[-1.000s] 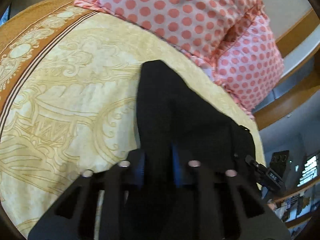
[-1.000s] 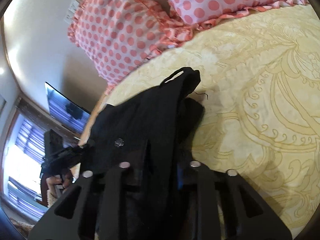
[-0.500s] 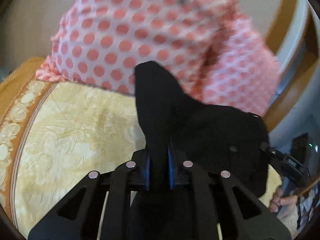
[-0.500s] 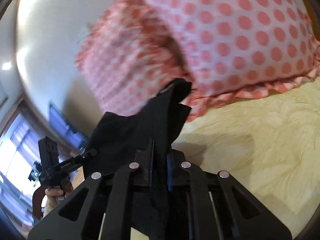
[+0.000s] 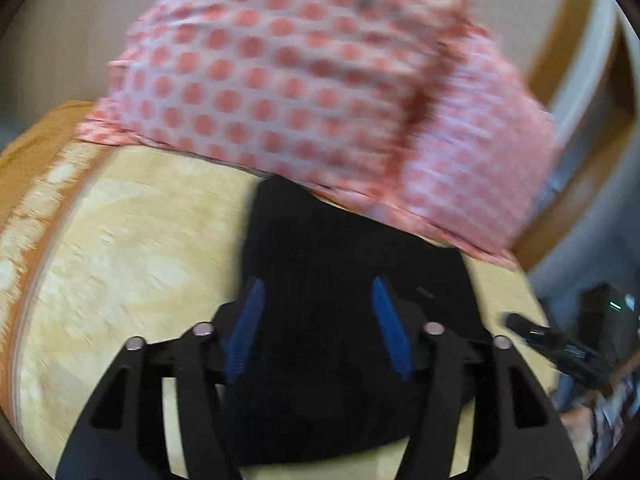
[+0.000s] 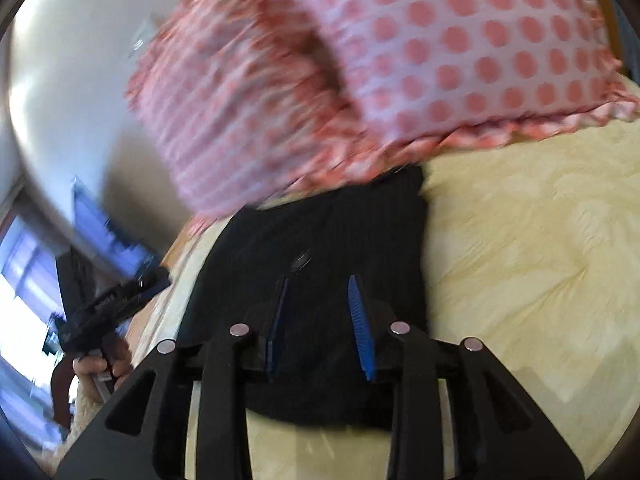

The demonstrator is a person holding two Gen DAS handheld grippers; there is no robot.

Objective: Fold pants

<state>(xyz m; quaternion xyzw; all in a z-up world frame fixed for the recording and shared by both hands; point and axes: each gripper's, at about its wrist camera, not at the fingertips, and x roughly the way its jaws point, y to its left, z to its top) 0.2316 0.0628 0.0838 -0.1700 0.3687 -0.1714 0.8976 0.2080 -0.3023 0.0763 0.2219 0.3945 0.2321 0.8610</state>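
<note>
The black pants point(image 5: 340, 280) lie folded in a compact block on the yellow bedspread point(image 5: 132, 248), their far edge touching the polka-dot pillows. My left gripper point(image 5: 318, 320) is open just above the pants, its blue pads apart and holding nothing. In the right wrist view the pants point(image 6: 320, 240) lie flat with a button showing. My right gripper point(image 6: 320, 320) is open over their near part, empty. The right gripper shows at the right edge of the left wrist view point(image 5: 560, 344); the left gripper shows at the left of the right wrist view point(image 6: 108, 304). Both views are motion-blurred.
Two pink pillows with red dots point(image 5: 304, 80) are stacked at the head of the bed, also in the right wrist view point(image 6: 400, 72). A wooden headboard point(image 5: 568, 40) stands behind them. A window and a dark screen point(image 6: 100, 232) are at the left.
Both grippers were shut on the pants and carried them toward the pillows. Now both have opened and the pants lie released on the bedspread.
</note>
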